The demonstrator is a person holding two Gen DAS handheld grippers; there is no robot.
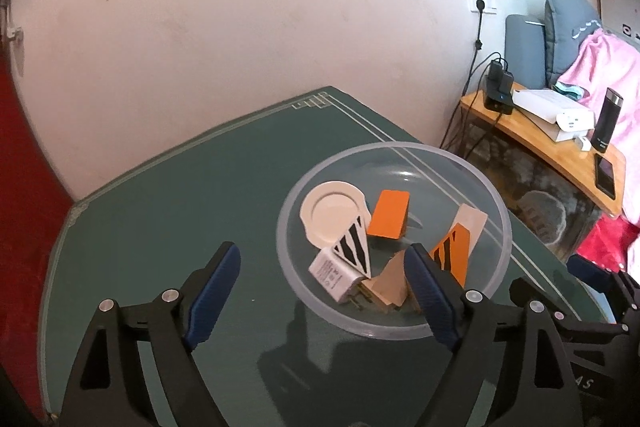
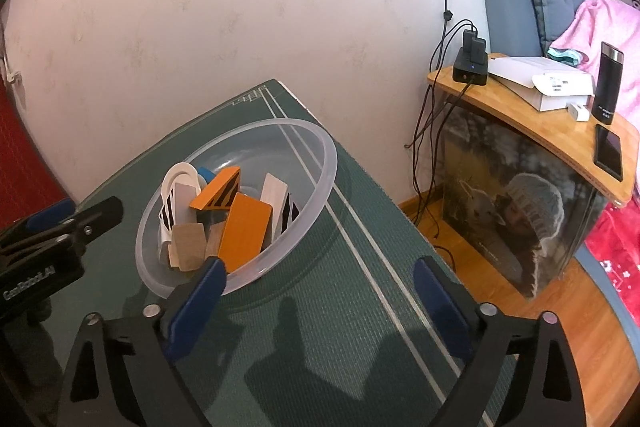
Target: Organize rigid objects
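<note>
Green desk (image 1: 168, 211) underneath, bare apart from the clear plastic bowl (image 1: 496, 211) near its far edge — light, thin-walled, likely to skid if nudged at the rim. Inside, all the rigid pieces heaped together: white round dish (image 1: 330, 213) leaning on the wall, smooth and probably brittle, best pinched across its rim. Orange block (image 1: 390, 215) propped upright — stiff, flat-faced, easy across the thin sides. Striped wedges (image 1: 354, 251), slanted faces prone to slipping. White charger (image 1: 334, 275) with prongs showing, best taken by the body. Left gripper (image 1: 320, 285) spread wide, empty, beside the bowl. Right gripper (image 2: 320, 291) wide too, holding nothing.
</note>
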